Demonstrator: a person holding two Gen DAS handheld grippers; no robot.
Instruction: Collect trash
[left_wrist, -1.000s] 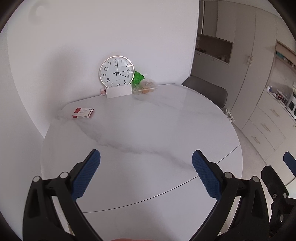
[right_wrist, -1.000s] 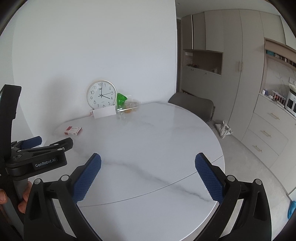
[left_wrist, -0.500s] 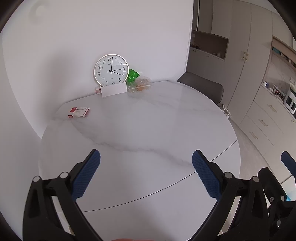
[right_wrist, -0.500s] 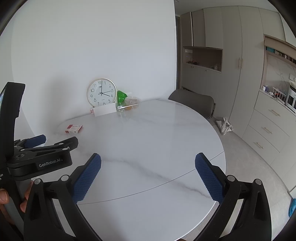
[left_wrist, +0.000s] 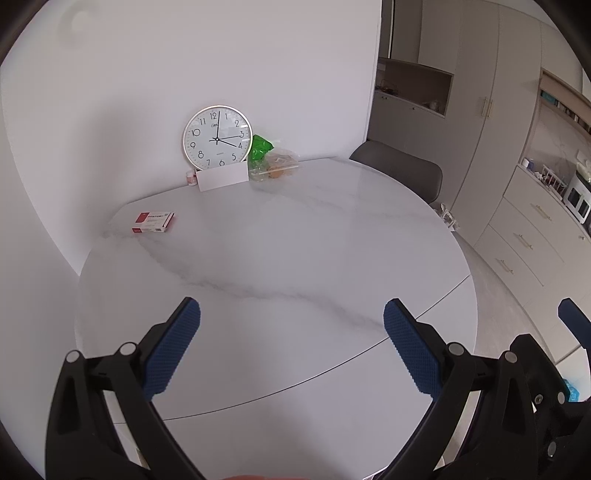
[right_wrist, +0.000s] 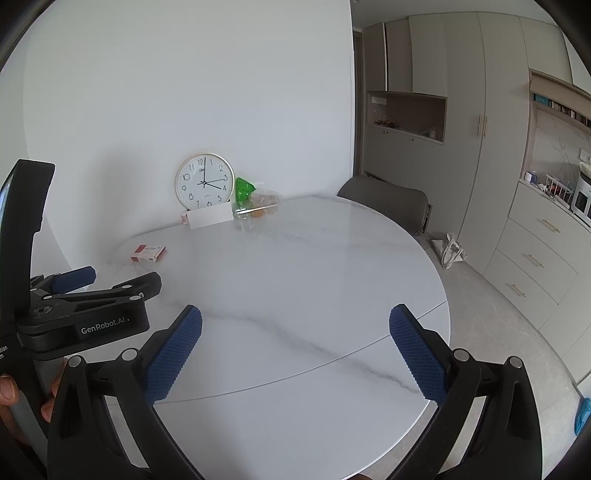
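White marble with grey veins fills my view: a round table (left_wrist: 295, 236) set against a pale wall. I hold my left gripper (left_wrist: 291, 325) above its near edge, fingers spread wide and holding nothing. My right gripper (right_wrist: 295, 332) hangs beside it, just as wide and just as empty; from the right wrist view I see the left tool's black body off to my left.

What looks like the trash sits at the far side by the wall: a green wrapper (left_wrist: 260, 147) touching a crumpled clear plastic bag (left_wrist: 275, 167) with something orange inside. Both are well away from my fingers. Just beside them a wall clock (left_wrist: 217, 136) leans upright, with a white card (left_wrist: 222, 178) propped in front of it. A red and white box (left_wrist: 153, 222) lies flat towards the left edge. A grey chair (left_wrist: 402, 168) stands behind the table.
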